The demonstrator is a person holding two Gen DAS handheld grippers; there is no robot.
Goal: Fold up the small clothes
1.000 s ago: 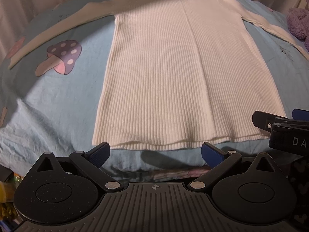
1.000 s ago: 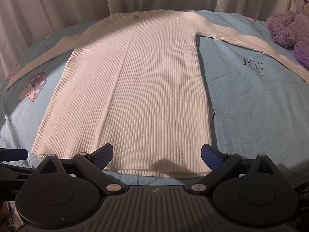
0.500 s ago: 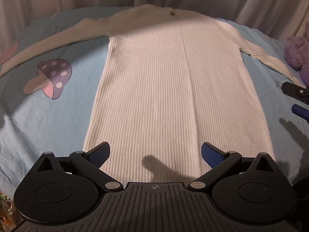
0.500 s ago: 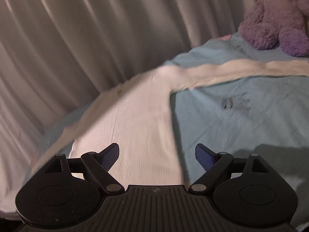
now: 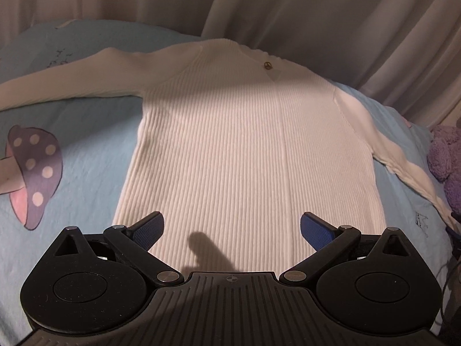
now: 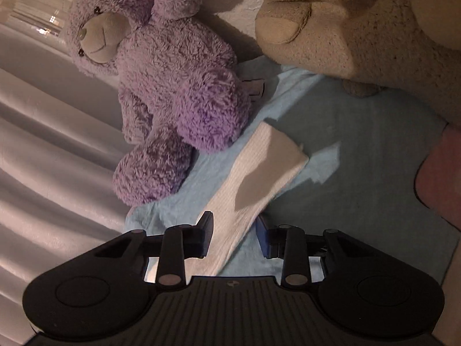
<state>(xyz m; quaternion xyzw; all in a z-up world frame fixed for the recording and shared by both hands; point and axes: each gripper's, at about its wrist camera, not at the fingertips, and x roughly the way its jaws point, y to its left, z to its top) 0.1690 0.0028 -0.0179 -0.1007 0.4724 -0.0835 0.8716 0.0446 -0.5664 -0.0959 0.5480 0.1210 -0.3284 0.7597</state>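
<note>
A white ribbed long-sleeved sweater (image 5: 245, 150) lies flat on a light blue bedsheet (image 5: 86, 132), collar far from me, both sleeves spread sideways. My left gripper (image 5: 232, 230) is open and empty, hovering over the sweater's lower body. My right gripper (image 6: 234, 236) has its jaws partly closed on either side of the right sleeve's cuff end (image 6: 259, 173), which lies on the sheet beside a purple teddy bear (image 6: 170, 86). The fingers stand close to the sleeve; a firm grip cannot be made out.
A large beige plush toy (image 6: 374, 28) sits past the cuff on the right. A mushroom print (image 5: 34, 170) marks the sheet left of the sweater. Pale curtains (image 5: 259, 8) hang behind the bed. The purple bear also shows at the right edge (image 5: 446, 155).
My left gripper moved forward up the sweater's body. My right gripper swung right to the sleeve's cuff by the purple bear, and its jaws narrowed around the sleeve.
</note>
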